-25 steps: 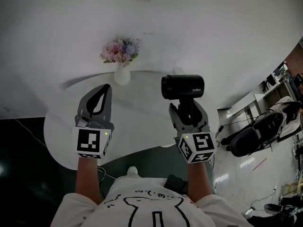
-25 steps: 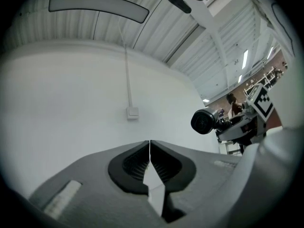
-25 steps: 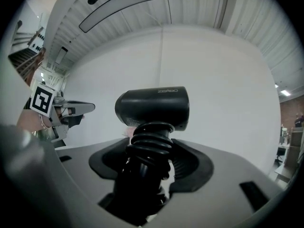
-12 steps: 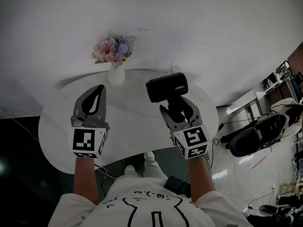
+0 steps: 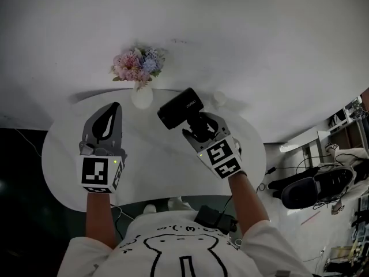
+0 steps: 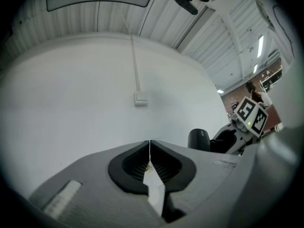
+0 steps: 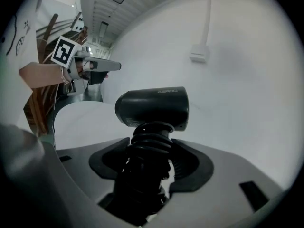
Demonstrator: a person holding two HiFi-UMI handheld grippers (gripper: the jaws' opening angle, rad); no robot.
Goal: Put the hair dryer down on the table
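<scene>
A black hair dryer (image 5: 179, 107) is held up over the white round table (image 5: 150, 160), its barrel tilted toward the upper right. My right gripper (image 5: 199, 128) is shut on its ribbed handle (image 7: 149, 148), with the barrel (image 7: 153, 107) just beyond the jaws in the right gripper view. My left gripper (image 5: 106, 123) hovers over the table's left half, jaws pressed together with nothing between them. The left gripper view shows the shut jaws pointing at the white wall, with the hair dryer (image 6: 199, 139) off to the right.
A white vase with pink and blue flowers (image 5: 138, 68) stands at the table's far edge, near the wall. A small white cup (image 5: 219, 98) sits at the back right. Office chairs (image 5: 314, 183) and floor lie to the right of the table.
My right gripper has carried the hair dryer leftward and tilted it, swinging the barrel toward the table's middle. The left gripper has drifted slightly left.
</scene>
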